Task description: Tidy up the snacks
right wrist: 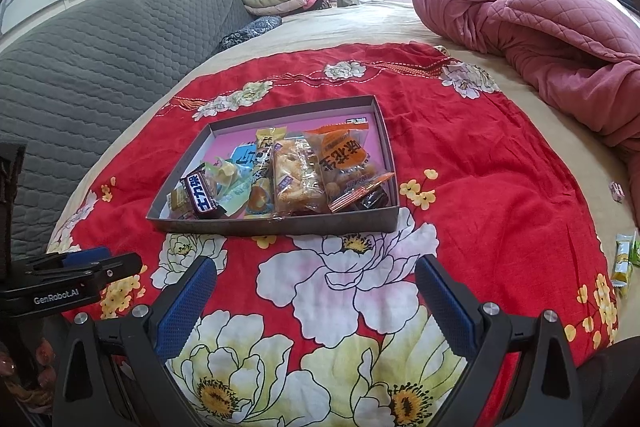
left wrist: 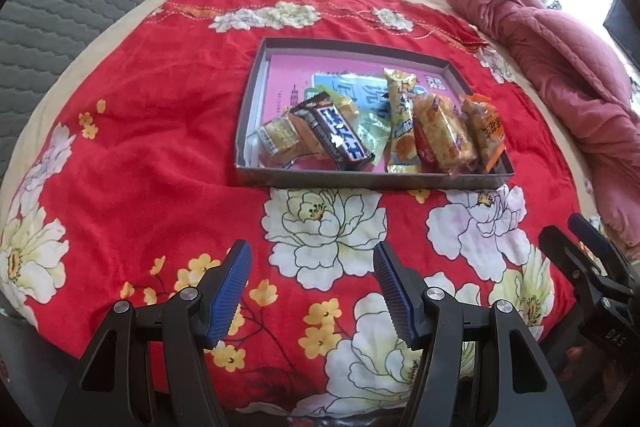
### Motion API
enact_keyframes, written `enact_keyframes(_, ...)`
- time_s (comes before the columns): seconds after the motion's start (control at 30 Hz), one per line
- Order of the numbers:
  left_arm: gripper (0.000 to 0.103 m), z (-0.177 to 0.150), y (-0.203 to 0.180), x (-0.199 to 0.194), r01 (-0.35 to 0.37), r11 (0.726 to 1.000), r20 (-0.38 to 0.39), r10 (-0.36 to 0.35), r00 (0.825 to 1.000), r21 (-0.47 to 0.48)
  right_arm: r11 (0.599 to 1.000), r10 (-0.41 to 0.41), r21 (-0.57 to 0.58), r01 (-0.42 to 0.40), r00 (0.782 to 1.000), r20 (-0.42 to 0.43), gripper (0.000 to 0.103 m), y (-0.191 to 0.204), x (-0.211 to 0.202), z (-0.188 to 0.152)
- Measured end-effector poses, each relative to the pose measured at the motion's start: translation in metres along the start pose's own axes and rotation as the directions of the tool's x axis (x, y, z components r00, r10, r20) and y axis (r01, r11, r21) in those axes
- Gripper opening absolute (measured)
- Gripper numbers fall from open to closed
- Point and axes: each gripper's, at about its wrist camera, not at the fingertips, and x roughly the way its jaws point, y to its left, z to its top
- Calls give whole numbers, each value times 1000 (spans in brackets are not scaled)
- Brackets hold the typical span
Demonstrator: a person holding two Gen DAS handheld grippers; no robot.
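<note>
Ahead of both my pairs of fingers spreads the red flowered cloth [right wrist: 480, 187] over the bed, and on it, well beyond my tips, sits the grey box tray [left wrist: 372, 181] with its near wall facing me. Most of the snacks are already in it, heaped toward that near wall: the brown chocolate bar [left wrist: 334, 137] at the left, the long yellow pack [left wrist: 402, 125] and the cracker pack [left wrist: 442, 135] in the middle, the orange bag [right wrist: 346, 161] at the right. Far off to the right of my right gripper [right wrist: 316, 301], near the cloth's edge, lie a few small yellow sachets [right wrist: 622, 263], outside the tray. My left gripper [left wrist: 312, 289] stands parted and empty; my right is spread wide, also empty. I judge the sachets come next: I should swing right, come down over one sachet, pinch it across its narrow width, and set it in the bare far half of the tray.
</note>
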Motion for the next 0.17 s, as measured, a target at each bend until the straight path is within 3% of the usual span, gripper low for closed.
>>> enact_keyframes(0.17, 65, 4, 6, -7, -5, 1000, 55, 6, 998, -22, 1000, 11, 6, -11, 1000, 5, 100, -4, 3, 3)
